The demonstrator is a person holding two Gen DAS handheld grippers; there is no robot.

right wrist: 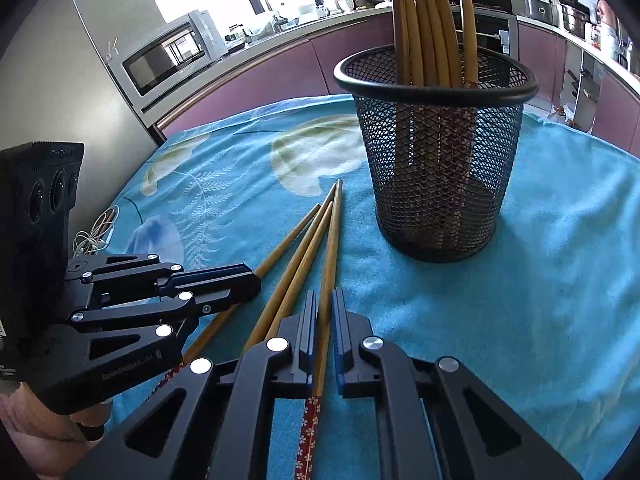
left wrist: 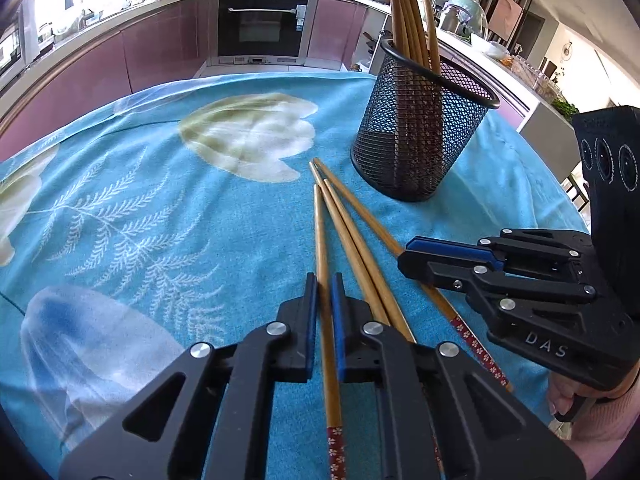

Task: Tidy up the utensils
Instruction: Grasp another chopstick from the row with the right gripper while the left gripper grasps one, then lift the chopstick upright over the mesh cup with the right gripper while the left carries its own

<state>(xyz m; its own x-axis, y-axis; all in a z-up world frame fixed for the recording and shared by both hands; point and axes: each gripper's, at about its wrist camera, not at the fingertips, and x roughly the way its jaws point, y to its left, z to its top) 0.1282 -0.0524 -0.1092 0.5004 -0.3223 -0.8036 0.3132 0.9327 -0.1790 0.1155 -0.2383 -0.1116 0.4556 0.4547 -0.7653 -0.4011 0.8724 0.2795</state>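
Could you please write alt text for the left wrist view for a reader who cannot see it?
The left gripper straddles one of four chopsticks lying on a blue floral tablecloth. The right gripper lies over the rightmost one, and a black mesh cup behind holds more chopsticks.

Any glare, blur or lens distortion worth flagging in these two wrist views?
Left wrist view: window at top left blown out white, table edge and cabinets bowed by the fisheye, mesh holder and loose chopsticks sharp. Right wrist view: window overexposed too, dark vignette in the corners, holder crisp, no motion blur.
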